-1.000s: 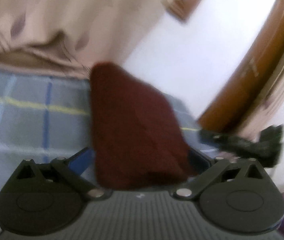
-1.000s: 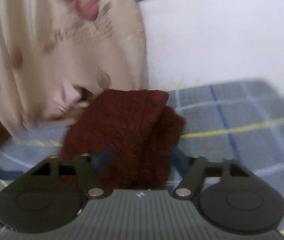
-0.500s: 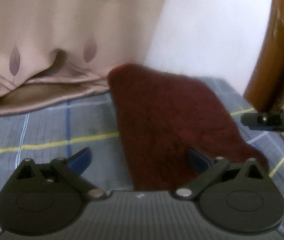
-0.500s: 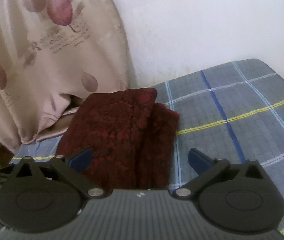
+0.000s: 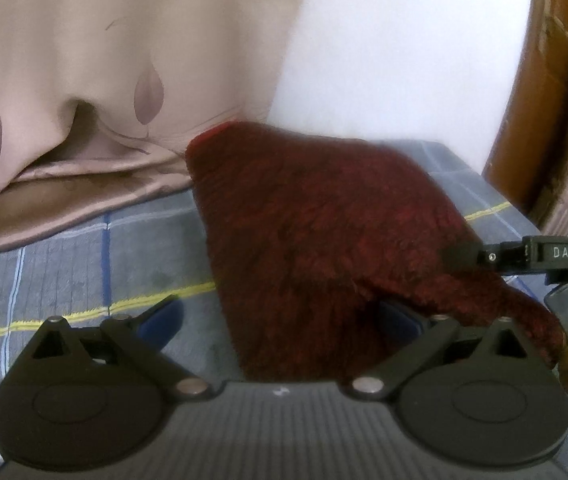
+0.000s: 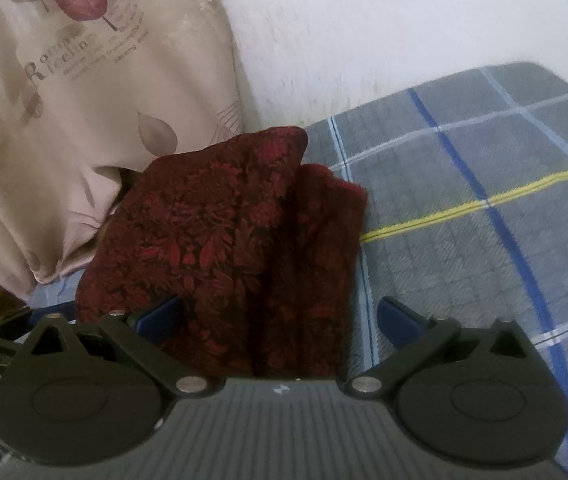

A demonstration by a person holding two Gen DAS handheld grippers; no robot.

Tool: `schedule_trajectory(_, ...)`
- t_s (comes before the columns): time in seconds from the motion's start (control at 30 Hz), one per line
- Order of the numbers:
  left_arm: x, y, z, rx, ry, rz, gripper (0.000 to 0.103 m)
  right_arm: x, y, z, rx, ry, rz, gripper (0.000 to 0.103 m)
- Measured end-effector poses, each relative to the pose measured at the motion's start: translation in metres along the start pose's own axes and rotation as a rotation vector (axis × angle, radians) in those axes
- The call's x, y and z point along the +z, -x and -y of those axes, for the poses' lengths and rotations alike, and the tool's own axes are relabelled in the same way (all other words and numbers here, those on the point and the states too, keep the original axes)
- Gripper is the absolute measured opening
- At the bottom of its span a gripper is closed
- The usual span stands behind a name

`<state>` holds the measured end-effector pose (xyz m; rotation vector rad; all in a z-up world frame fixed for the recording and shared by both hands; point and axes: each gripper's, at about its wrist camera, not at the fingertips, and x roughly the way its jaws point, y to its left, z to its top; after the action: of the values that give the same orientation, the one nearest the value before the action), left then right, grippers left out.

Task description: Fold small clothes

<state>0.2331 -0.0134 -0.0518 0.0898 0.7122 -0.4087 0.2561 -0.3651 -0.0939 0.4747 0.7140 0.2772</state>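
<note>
Maroon patterned garment (image 6: 219,236) is laid on the plaid bed cover (image 6: 464,240), at centre left of the right wrist view, beside the beige curtain (image 6: 83,100) at upper left. A narrower layer is seen along its right edge, so it is judged partly folded. The fabric is judged soft, light and limp, with a textured, non-slippery surface; it should be taken at a near corner or hem. The right tool (image 6: 279,320) is spread wide, nothing gripped. The left tool (image 5: 279,320) is likewise wide, the garment's near edge lying loose between its blue pads (image 5: 163,318).
</note>
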Motion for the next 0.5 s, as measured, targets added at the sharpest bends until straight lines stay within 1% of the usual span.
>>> schedule_trajectory(0.23,0.003,0.002,0.009,0.019,-0.052,0.011,0.103,-0.004,-0.004,0.008,0.021,-0.020,-0.018,0.103)
schedule_trajectory(0.5,0.003,0.002,0.005,0.002,-0.039,0.006,0.103,-0.006,-0.006,0.013,0.037,-0.028,-0.025,0.103)
